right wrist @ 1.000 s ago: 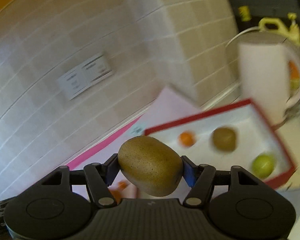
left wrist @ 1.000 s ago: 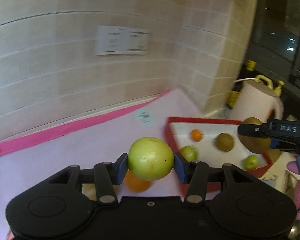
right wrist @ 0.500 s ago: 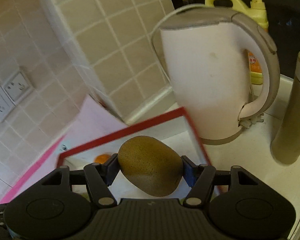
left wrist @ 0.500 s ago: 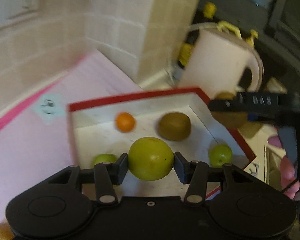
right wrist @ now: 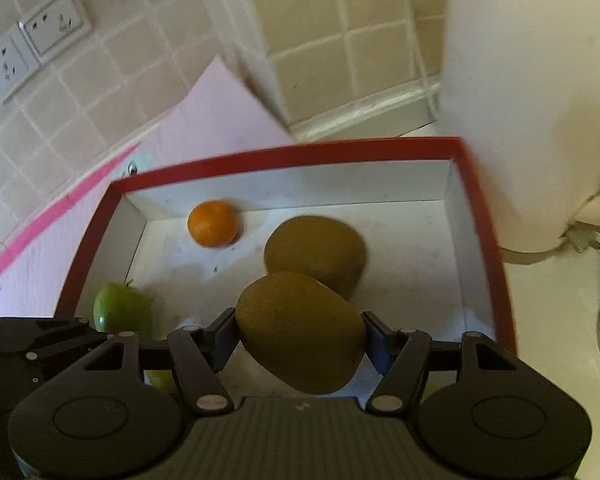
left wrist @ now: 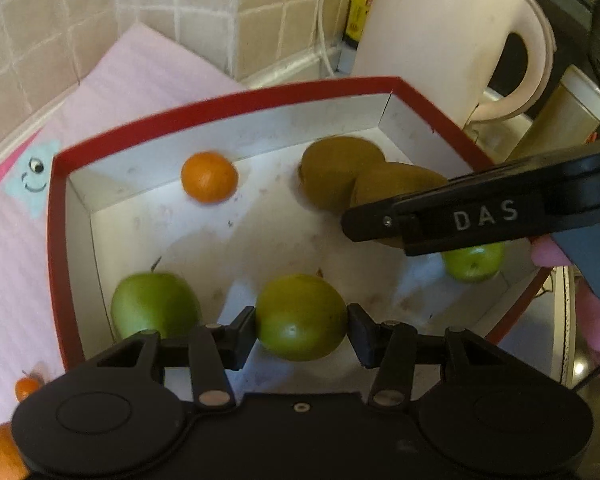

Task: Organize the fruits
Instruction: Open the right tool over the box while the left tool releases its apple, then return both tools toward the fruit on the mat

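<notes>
While your left hand-held gripper is clenched on a green apple and your right hand-held gripper is clenched on a kiwi, both fruits hang over the red-rimmed box, so set each beside its own kind. Lower the kiwi until it rests on the white floor just beside the kiwi already lying there, then let the fingers part; dropped from height, it would likely roll. Keep the apple low and set it next to the green apple at the box's left wall, away from the tangerine near the back. Another green apple sits partly hidden under your right tool. Release one hand at a time, since the grippers are close and could knock each other. More tangerines wait outside on the pink mat.
</notes>
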Demonstrator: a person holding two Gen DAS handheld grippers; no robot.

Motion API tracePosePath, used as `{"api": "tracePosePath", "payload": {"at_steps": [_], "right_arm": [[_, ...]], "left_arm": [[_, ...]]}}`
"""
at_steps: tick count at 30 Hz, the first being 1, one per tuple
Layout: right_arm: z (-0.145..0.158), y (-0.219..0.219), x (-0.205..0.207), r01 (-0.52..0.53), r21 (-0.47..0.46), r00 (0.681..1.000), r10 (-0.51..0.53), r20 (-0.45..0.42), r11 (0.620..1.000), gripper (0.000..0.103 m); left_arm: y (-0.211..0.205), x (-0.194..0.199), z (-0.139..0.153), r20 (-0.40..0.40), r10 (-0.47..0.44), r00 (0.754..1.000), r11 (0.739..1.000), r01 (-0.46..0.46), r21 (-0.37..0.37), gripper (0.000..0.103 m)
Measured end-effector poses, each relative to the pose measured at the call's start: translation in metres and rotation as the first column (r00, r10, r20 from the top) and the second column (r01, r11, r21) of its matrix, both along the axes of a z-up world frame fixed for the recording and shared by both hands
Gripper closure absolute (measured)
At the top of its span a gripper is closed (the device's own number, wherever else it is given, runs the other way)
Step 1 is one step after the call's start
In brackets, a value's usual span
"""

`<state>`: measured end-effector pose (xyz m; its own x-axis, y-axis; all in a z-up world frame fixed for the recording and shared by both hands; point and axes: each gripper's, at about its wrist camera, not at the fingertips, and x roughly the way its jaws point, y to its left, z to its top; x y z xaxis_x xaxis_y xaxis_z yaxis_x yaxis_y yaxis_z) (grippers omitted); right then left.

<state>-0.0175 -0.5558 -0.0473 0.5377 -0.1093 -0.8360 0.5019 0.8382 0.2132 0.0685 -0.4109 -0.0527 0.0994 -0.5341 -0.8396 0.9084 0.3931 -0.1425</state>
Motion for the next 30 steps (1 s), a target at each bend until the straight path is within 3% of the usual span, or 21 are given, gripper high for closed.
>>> {"api": "tracePosePath", "payload": {"at_steps": [4, 12, 15, 18, 21, 25, 30], "right_arm": [[-0.007, 0.003, 0.008, -0.012, -0.026, 0.999, 0.011, -0.039, 1.000, 0.039], [-0.008, 0.008, 0.014, -0.017, -0.054, 1.000, 0.016, -0.026, 0.998, 0.040], [-0.004, 0.004, 0.011, -0.003, -0.039, 1.000, 0.002, -0.024, 0.999, 0.039], [0.016, 0.005, 0.003, -0.008, -0.034, 1.000, 0.009, 0.022, 0.999, 0.039], [0.042, 0.011, -0.006, -0.010, -0.098, 0.998, 0.016, 0.055, 0.995, 0.030], [0.078, 0.021, -0.020, 0.034, -0.173, 0.992, -0.012, 0.125, 0.984, 0.016], [0.112, 0.044, -0.025, 0.022, -0.229, 0.981, 0.023, 0.192, 0.973, 0.014]], "left_arm": [[0.006, 0.002, 0.002, -0.017, 0.009, 1.000, 1.000, -0.009, -0.006, 0.044], [0.012, 0.002, 0.000, -0.022, 0.034, 0.999, 0.999, -0.035, -0.031, 0.043], [0.013, 0.004, 0.000, -0.023, 0.057, 0.998, 0.998, -0.057, -0.028, 0.034], [0.023, 0.005, 0.013, -0.037, 0.071, 0.997, 0.995, -0.074, -0.073, 0.028], [0.045, 0.007, 0.035, -0.060, 0.093, 0.994, 0.981, -0.101, -0.163, 0.023], [0.083, 0.002, 0.063, -0.014, 0.148, 0.989, 0.963, -0.148, -0.225, 0.023], [0.148, 0.002, 0.100, 0.047, 0.263, 0.964, 0.922, -0.237, -0.307, 0.023]]}}
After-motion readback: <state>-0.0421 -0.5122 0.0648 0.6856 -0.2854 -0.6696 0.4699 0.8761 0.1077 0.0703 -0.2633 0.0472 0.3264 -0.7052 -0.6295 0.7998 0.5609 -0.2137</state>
